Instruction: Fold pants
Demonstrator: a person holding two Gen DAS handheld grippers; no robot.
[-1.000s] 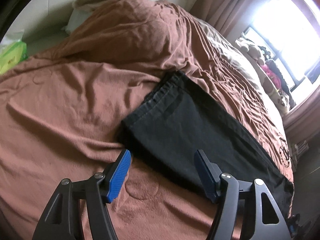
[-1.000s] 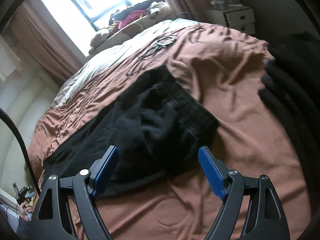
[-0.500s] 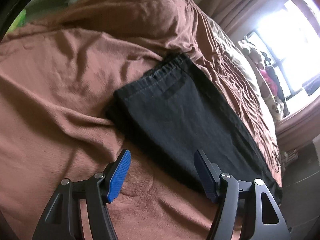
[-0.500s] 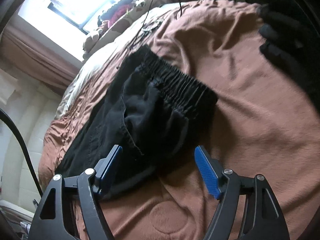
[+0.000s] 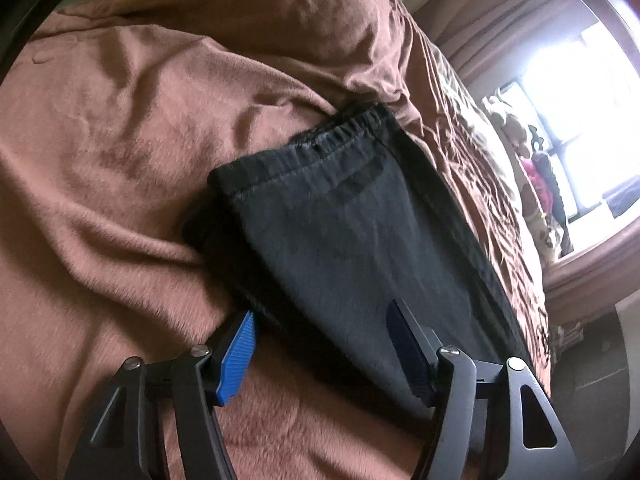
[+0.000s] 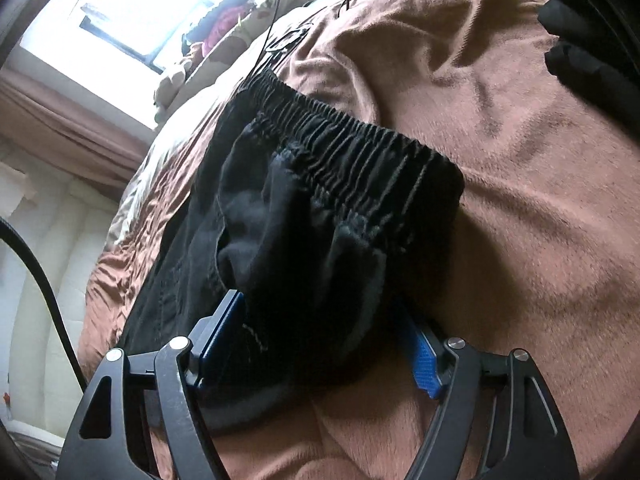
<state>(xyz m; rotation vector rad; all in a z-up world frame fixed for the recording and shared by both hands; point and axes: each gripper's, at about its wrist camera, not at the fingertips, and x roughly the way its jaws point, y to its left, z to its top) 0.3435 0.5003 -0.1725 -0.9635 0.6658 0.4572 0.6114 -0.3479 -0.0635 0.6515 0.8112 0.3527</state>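
I see the black pants point(image 5: 360, 240) lying flat on the bed, folded lengthwise so one leg lies on the other. In my left view they run from the centre of the frame down to the lower right, the hem end toward the upper centre. In my right view the gathered elastic waistband point(image 6: 352, 148) crosses the middle of the frame, and loose fabric below it bunches toward the lower centre.
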